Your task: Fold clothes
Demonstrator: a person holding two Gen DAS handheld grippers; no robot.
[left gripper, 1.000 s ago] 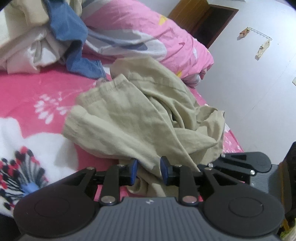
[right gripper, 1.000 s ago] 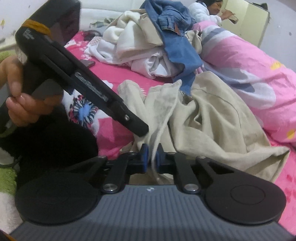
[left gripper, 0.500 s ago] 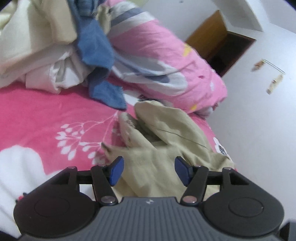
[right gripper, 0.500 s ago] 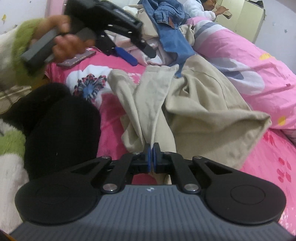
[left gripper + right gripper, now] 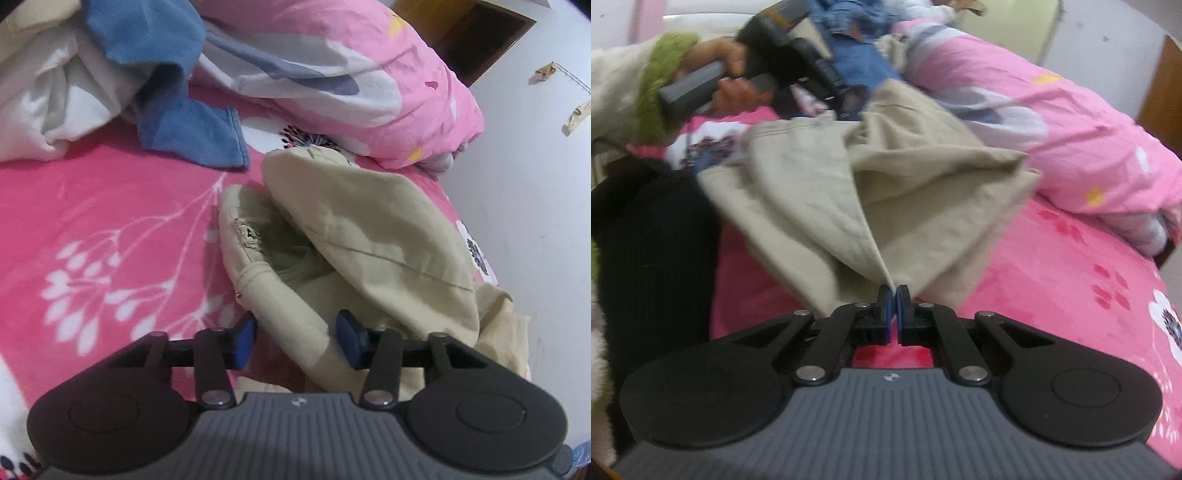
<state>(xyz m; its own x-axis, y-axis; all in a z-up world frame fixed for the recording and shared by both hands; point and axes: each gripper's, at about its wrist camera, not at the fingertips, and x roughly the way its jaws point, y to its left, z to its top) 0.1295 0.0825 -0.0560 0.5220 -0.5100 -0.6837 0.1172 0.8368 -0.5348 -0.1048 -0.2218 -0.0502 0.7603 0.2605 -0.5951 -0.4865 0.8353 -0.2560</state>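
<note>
1. Left wrist view only: left hand-held gripper (image 5: 297, 341) with blue pads parted, jaws just closing in, a fold of the beige garment (image 5: 354, 236) between them; contact of the pads with the cloth cannot be told.
2. Same view: frayed hem and straight seam on the garment; soft blue cloth (image 5: 184, 122) draped from a cream pile (image 5: 55, 96) behind.
3. Right wrist view only: right hand-held gripper (image 5: 894, 308) clenched on a corner of the beige garment (image 5: 886, 192), cloth pulled taut into a pointed ridge.
4. Same view: hand (image 5: 727, 74) with green fuzzy cuff gripping the left tool's handle beyond the garment; black ribbed fabric (image 5: 653, 236) at left.
5. Garment location: crumpled on the pink floral bed cover (image 5: 103, 206), just beside a puffy pink quilt (image 5: 362, 74).
6. Textures: garment matte woven; bed cover fleecy with white branch print.
</note>
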